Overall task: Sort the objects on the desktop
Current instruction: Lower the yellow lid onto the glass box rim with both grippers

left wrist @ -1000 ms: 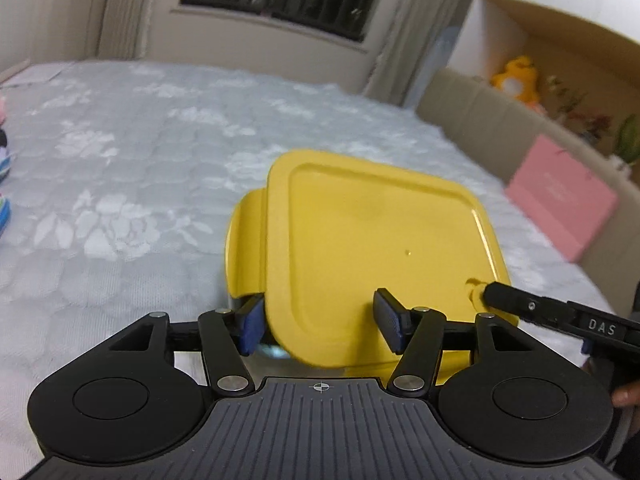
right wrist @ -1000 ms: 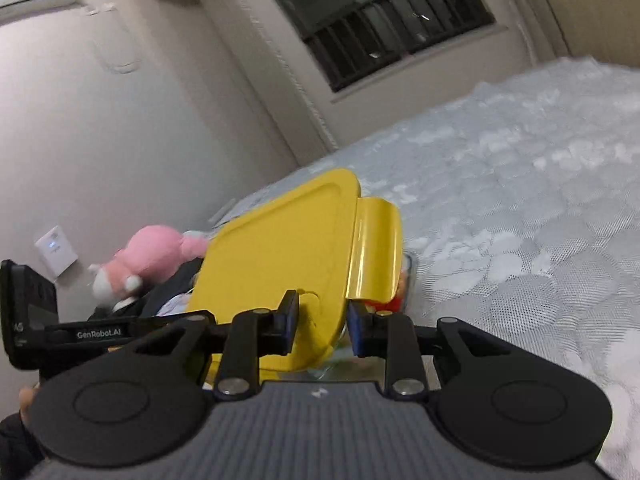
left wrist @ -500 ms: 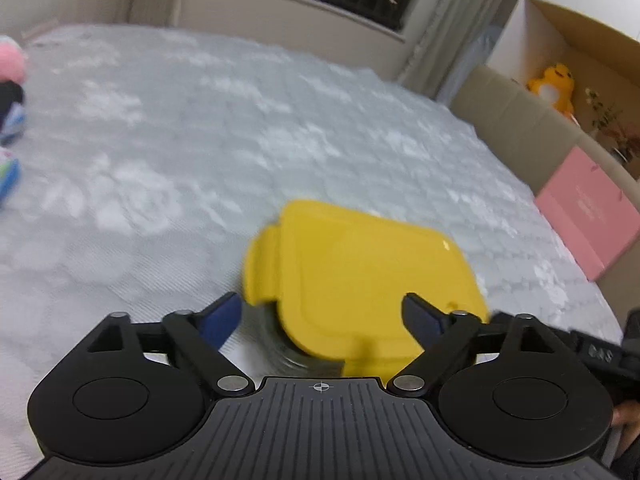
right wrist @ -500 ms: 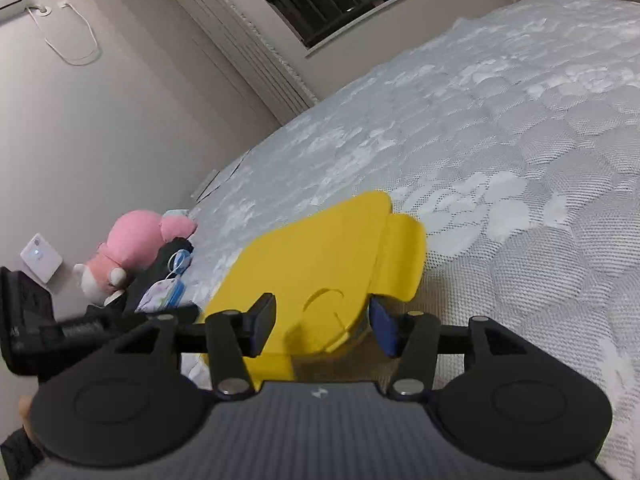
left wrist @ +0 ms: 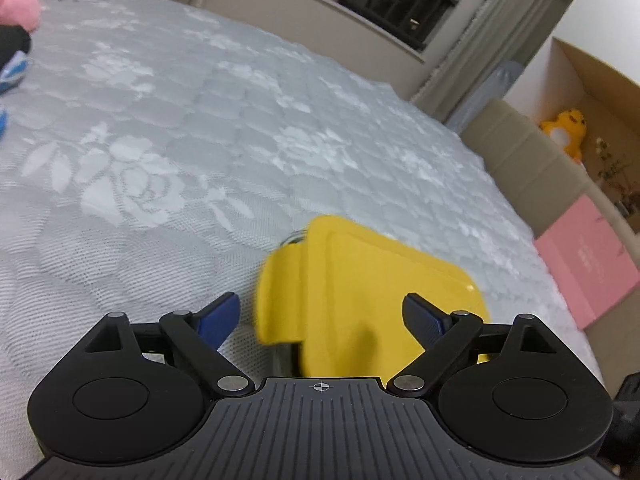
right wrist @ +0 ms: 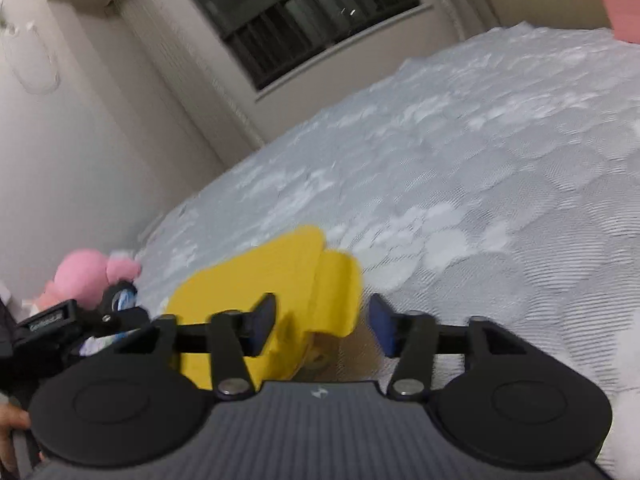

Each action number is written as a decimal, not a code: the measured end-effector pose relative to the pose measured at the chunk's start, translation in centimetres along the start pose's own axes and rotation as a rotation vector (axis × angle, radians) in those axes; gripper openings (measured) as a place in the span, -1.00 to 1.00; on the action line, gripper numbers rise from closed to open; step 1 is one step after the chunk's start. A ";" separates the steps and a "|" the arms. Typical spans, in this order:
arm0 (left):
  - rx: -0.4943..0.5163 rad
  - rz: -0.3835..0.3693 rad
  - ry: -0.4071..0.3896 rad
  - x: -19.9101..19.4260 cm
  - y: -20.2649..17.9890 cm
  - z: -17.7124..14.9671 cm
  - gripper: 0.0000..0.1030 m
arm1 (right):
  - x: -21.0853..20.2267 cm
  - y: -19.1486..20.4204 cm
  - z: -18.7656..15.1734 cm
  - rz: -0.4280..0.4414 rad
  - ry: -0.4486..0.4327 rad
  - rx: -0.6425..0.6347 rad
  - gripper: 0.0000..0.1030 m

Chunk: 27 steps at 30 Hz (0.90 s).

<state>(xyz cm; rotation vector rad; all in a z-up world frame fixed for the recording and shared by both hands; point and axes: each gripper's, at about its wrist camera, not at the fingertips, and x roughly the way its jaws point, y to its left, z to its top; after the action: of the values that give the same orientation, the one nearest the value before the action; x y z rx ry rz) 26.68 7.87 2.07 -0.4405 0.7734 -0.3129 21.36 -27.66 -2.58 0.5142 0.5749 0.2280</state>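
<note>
Setting: a grey-white quilted mattress with a woven rose pattern, under a barred window that shows dark.
Container: a clear food container with a yellow snap-on lid sits on the mattress near the cameras; the lid is on, one side flap hangs down, and a sliver of transparent wall shows under the lid's far edge. The view is motion-blurred, so what is inside cannot be made out.
Left gripper: jaws spread wide, blue fingertips clear of the container, one to either side of the lid's near end; nothing is held.
Right gripper: jaws parted about as wide as the lid flap, the left pad over the yellow top, the right pad beside the flap over bare mattress; it grips nothing.
Meeting point: in the right wrist view the left gripper shows at the left edge, on the container's other side.
Far corner: a pink plush toy lies by the wall among small blue-and-white items too blurred to name.
Bedside: a pink box leans beside the mattress; a yellow plush toy sits in an open cardboard box.
</note>
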 end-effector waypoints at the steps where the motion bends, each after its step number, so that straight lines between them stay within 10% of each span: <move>1: -0.009 -0.019 -0.001 0.1 0.2 0.2 0.81 | 0.3 0.9 -0.1 -0.021 -0.018 -0.039 -0.08; 9: 0.079 -0.065 -0.070 0.7 -0.8 -0.1 0.85 | 0.9 3.8 -1.0 -0.137 -0.073 -0.194 -0.21; 27: -0.039 -0.278 0.000 -3.1 -0.2 -0.1 0.87 | 1.6 8.4 -0.4 0.018 -0.059 -0.247 -0.22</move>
<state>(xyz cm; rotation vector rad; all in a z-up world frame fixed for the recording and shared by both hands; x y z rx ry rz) 24.50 8.98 4.00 -0.5864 0.7192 -0.5571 21.90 -19.84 0.76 0.2865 0.4765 0.2958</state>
